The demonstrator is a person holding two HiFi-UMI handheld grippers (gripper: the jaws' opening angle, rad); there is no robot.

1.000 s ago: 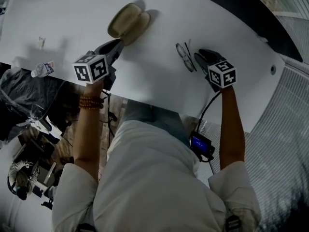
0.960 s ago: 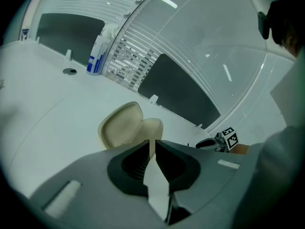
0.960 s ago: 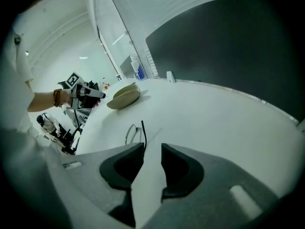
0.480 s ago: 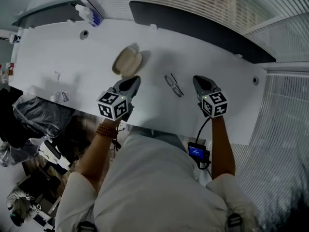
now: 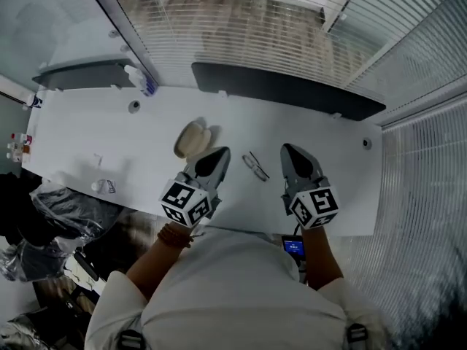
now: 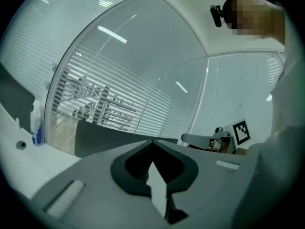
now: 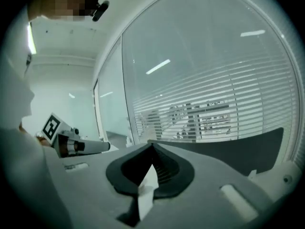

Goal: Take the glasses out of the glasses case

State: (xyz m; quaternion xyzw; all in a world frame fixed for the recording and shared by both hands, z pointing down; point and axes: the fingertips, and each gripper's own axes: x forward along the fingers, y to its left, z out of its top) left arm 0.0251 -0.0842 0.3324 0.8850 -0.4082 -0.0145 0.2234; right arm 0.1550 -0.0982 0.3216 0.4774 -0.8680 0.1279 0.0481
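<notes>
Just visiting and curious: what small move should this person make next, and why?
Probably none beyond lowering both grippers to rest: the dark-framed glasses already lie on the white table, apart from the open beige case; left gripper and right gripper are shut, empty.

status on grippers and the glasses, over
Left gripper shut, empty; right gripper shut, empty; both above the table. Glasses out of the case, lying on the table between the grippers. Nothing in the way.

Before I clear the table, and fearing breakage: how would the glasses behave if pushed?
The glasses look thin-framed, so probably light and fragile. Lying flat on the smooth white table, they would likely slide rather than roll or tip.
</notes>
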